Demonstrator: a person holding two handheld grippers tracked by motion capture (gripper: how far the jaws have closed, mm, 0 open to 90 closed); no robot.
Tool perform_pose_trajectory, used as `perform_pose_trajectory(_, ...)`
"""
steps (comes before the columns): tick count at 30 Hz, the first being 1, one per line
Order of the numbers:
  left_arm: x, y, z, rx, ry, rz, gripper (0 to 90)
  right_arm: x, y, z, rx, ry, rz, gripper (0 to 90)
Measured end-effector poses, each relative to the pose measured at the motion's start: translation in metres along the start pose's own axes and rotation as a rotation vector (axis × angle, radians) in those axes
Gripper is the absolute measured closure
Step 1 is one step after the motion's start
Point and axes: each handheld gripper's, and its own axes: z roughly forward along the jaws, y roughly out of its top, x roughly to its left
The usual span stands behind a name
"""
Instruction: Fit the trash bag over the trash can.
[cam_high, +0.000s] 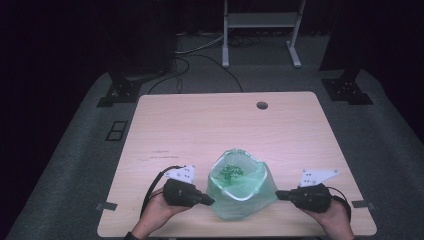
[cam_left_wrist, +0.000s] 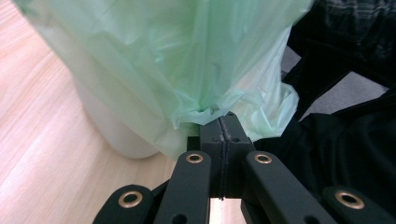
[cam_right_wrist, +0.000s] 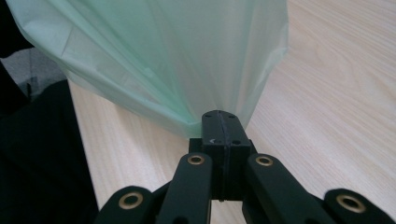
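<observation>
Each gripper, left (cam_high: 209, 201) and right (cam_high: 280, 195), is matte black with brass-ringed rivets on its linkage arms, a pale grey triangular plate on top and a trailing black cable.

A lab-like recording space: a bare wooden table (cam_high: 200, 125) on grey carpet (cam_high: 385, 140), cables (cam_high: 200, 55), dark surroundings.
</observation>
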Motion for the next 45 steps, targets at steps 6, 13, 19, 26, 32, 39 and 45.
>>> perform_pose_trajectory(6,0.005,-0.006,0.001,0.018,0.012,-0.012,89.7,-0.005,-0.005,0.007,0.032,-0.012,0.007,90.0)
perform_pose_trajectory(13,0.007,-0.009,0.006,0.060,0.023,-0.020,89.7,-0.007,-0.007,0.012,0.061,-0.011,0.004,90.0)
perform_pose_trajectory(19,0.007,-0.011,0.007,0.073,0.029,-0.025,87.8,-0.009,-0.010,0.017,0.095,-0.015,0.007,90.0)
perform_pose_trajectory(26,0.000,-0.005,-0.007,-0.002,0.033,-0.003,57.9,-0.006,-0.003,-0.001,-0.014,-0.045,0.005,57.8)
perform_pose_trajectory(32,-0.004,-0.006,-0.027,-0.061,0.067,-0.001,35.5,-0.005,0.007,-0.026,-0.136,-0.040,0.028,38.9)
perform_pose_trajectory(39,-0.002,-0.012,-0.039,-0.127,0.147,-0.002,16.1,0.001,0.022,-0.042,-0.217,-0.004,0.020,34.1)
perform_pose_trajectory(45,0.001,-0.010,-0.037,-0.183,0.211,0.007,1.9,0.012,0.049,-0.047,-0.244,0.005,-0.022,32.9)
